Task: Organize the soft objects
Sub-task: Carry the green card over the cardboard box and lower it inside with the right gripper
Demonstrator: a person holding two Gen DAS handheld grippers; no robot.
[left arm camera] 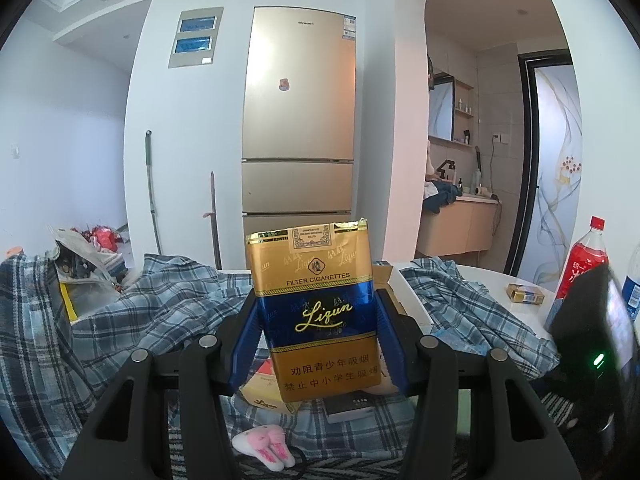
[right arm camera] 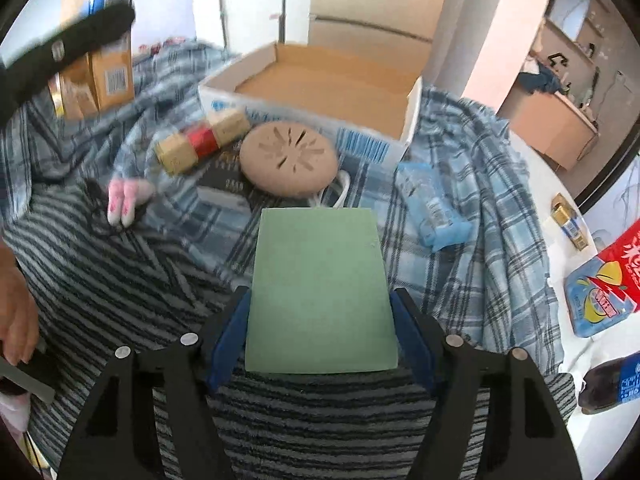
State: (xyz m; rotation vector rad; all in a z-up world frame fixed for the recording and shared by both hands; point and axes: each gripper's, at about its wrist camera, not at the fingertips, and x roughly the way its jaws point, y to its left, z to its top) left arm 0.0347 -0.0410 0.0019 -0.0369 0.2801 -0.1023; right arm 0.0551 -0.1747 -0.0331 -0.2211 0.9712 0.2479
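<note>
The left tool (left arm camera: pixel 318 320) is clamped on a soft pack of Liqun filter cigarettes (left arm camera: pixel 318 304), its blue pads pressing both sides of the gold and blue pack, which stands upright and lifted above the plaid cloth (left arm camera: pixel 168 300) that covers the desk (left arm camera: pixel 500 280). Beyond the pack stands a gold refrigerator (left arm camera: pixel 298 120), and a red-capped soda bottle (left arm camera: pixel 586 260) rises at the right edge of that view. The right tool (right arm camera: pixel 320 320) grips a flat green pad (right arm camera: pixel 320 292) by its two side edges; the blue pads touch both edges, and the pad is tilted forward over a dark striped cloth (right arm camera: pixel 120 280). No earlier view is given to judge motion of its jaws. Ahead of the green pad, on the plaid cloth, lie a round tan perforated disc (right arm camera: pixel 290 158), a gold and red carton (right arm camera: pixel 202 142) just left of the disc, a small pink plush toy (right arm camera: pixel 124 196) further left, and a blue plastic-wrapped packet (right arm camera: pixel 434 204) to the right. An open cardboard box (right arm camera: pixel 332 84) sits behind the disc, empty inside as far as can be seen. The left tool with its cigarette pack shows blurred at the upper left of the right wrist view. A hand (right arm camera: pixel 16 312) shows at the left edge.
</note>
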